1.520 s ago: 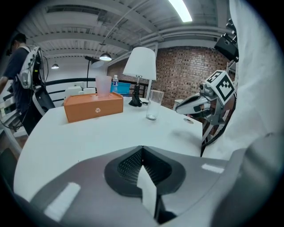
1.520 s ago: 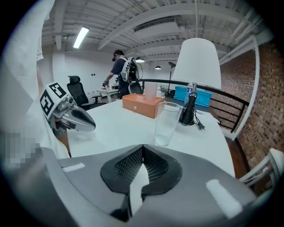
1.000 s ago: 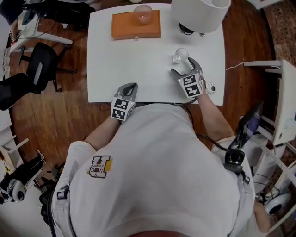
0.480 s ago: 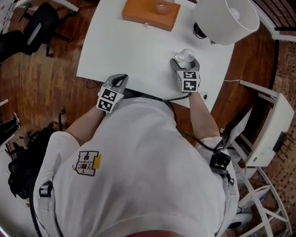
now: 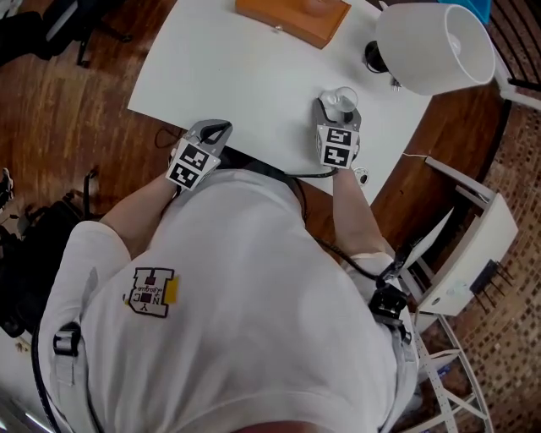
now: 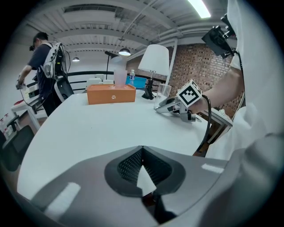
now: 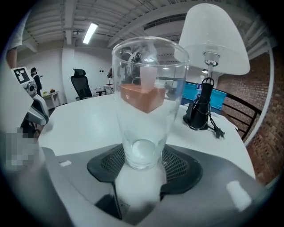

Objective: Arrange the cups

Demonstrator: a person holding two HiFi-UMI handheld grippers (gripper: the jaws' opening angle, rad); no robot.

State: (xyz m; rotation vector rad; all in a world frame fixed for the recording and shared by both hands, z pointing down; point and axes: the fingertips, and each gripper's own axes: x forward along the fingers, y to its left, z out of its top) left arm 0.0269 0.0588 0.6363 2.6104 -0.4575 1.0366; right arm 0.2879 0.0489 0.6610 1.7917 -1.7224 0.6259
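A clear glass cup point(image 5: 343, 100) stands upright near the front right of the white table point(image 5: 245, 76). My right gripper point(image 5: 338, 114) has just been closing its jaws on it. In the right gripper view the pads point(image 7: 177, 166) press on both sides of the glass's base point(image 7: 143, 153). A pink cup point(image 6: 120, 75) stands on an orange box point(image 6: 111, 94) at the far side; the head view shows only part of the box point(image 5: 296, 15). My left gripper point(image 5: 215, 128) rests at the table's front edge, shut point(image 6: 142, 150) and empty.
A white lamp point(image 5: 431, 46) with a black base and cable point(image 7: 202, 111) stands just beyond and right of the glass. A small round white object point(image 5: 362, 176) lies at the table's right front corner. A person with a backpack point(image 6: 42, 66) stands far left by office chairs.
The right gripper's jaws have narrowed onto the glass's base. The head view has swung, so the table sits higher and more tilted. The left gripper has stayed put.
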